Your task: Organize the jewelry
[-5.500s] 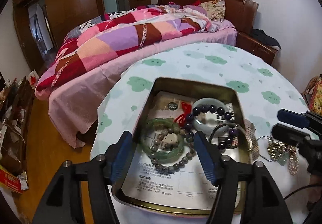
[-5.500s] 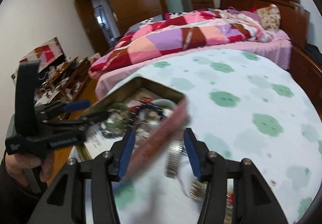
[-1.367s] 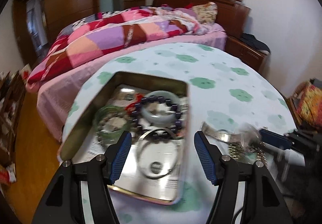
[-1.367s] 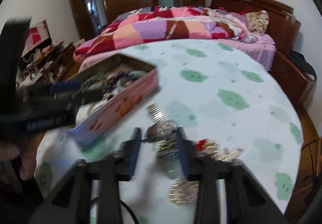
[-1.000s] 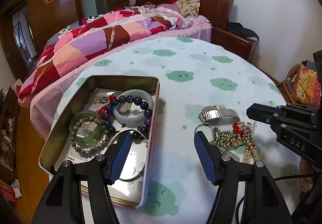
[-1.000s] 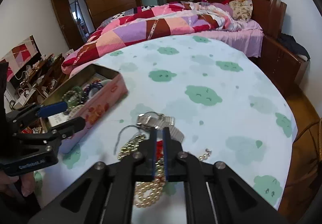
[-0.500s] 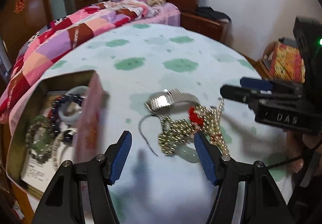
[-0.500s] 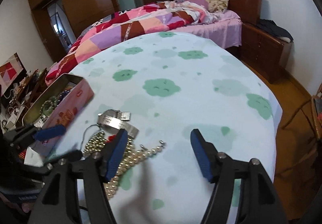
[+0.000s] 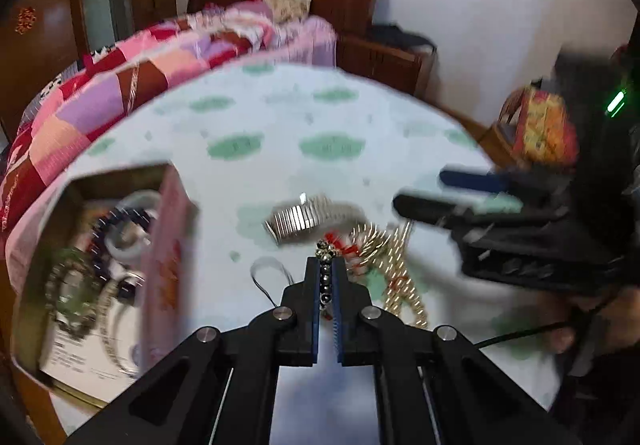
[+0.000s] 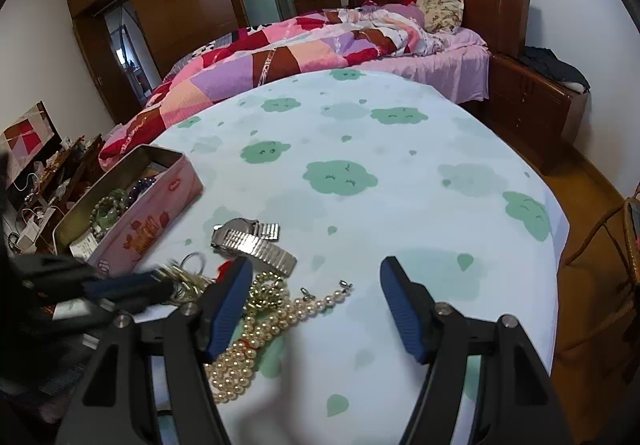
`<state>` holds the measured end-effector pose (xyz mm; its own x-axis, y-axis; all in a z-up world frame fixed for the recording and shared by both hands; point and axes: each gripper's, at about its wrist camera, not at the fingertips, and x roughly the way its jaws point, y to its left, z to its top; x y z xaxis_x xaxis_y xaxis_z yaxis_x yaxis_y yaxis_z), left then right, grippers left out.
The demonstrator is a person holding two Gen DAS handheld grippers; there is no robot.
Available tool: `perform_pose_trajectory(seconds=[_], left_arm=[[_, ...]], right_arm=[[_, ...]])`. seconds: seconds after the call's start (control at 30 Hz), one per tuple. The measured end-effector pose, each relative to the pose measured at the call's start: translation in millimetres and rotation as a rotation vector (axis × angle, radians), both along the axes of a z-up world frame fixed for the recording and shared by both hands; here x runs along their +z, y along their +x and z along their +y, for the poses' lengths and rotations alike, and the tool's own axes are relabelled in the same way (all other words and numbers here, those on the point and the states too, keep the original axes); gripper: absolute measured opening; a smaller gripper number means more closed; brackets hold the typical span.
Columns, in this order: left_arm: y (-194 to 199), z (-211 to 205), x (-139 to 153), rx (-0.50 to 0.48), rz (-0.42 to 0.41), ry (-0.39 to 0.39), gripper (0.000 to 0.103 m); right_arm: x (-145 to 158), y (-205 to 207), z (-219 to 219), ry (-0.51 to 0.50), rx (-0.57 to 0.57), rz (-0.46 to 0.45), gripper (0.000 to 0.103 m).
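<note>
A pile of jewelry lies on the round table: a silver watch [image 10: 250, 241], a pearl necklace [image 10: 256, 321] and gold bead strands [image 9: 394, 265]. My left gripper [image 9: 328, 269] is shut on a beaded strand [image 9: 326, 281] at the near edge of the pile; it shows in the right wrist view [image 10: 160, 287]. My right gripper [image 10: 316, 305] is open and empty just right of the pearls; it also shows in the left wrist view [image 9: 420, 193]. The pink tin box [image 10: 156, 213] with bracelets stands to the left; it shows in the left wrist view [image 9: 168, 245].
The table wears a white cloth with green cloud prints [image 10: 340, 177]. A bed with a patchwork quilt [image 10: 304, 53] lies beyond it. A wooden nightstand [image 10: 536, 105] stands at the far right. The table's right edge drops to a wooden floor [image 10: 592, 205].
My left gripper has closed from wide open onto a beaded strand in the pile. My right gripper stays open beside the pearls. The left view is blurred by motion.
</note>
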<state>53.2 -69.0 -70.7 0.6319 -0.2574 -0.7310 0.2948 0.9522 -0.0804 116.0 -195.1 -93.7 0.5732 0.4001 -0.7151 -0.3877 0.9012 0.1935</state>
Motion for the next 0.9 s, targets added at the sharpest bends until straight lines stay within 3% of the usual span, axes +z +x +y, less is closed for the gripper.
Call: perform_pose_trajectory(seconds=[0.3,0.53,0.77,0.9], left_arm=[[-7,31,54,0.042,-0.097,-0.093,0.004],[-12,45,86,0.073,-0.168,-0.125,0.004],[-4,51,91,0.080,-0.171,-0.128,0.004],[2,58,86,0.080,-0.151,-0.146,0.004]], right_arm=[[-1,2,8,-0.013,0.020,0.007,0.070],[1,4,37,-0.079,0.136,-0.003,0.070],[-15,15,74,-0.209,0.246,0.008,0.068],[-25,26,80,-0.242,0.291,0.038,0.062]])
